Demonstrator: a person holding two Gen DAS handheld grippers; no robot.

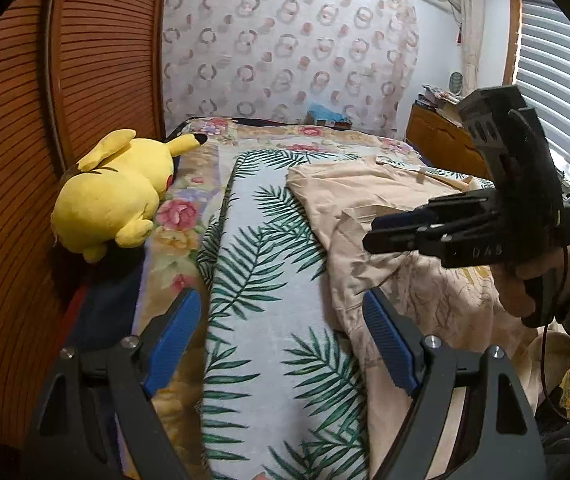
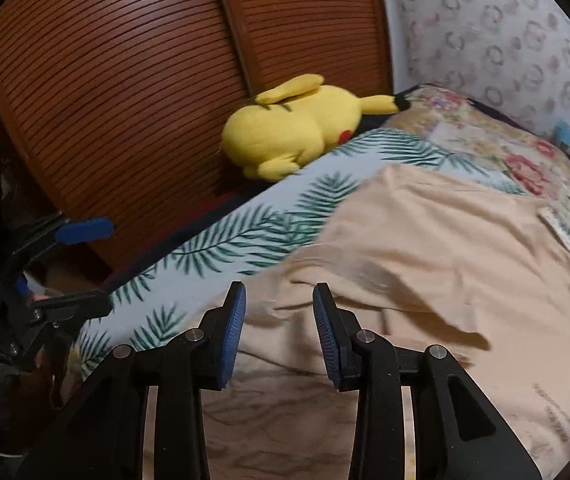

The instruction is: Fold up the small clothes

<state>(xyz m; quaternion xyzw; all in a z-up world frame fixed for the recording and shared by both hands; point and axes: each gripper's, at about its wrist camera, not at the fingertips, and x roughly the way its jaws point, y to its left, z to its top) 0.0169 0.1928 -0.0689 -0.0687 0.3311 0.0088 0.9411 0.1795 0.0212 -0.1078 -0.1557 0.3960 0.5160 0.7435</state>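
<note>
One tan shirt [image 2: 425,248] lies across the middle and lower right of the right wrist picture, on the leaf blanket [image 1: 253,280]. It stretches away up the bed. The right gripper [image 2: 279,332] is right above it, jaws a little apart, holding nothing. The left gripper [image 1: 281,340] is beside it, wide apart. One yellow toy [image 1: 113,192] sits upper left
</note>
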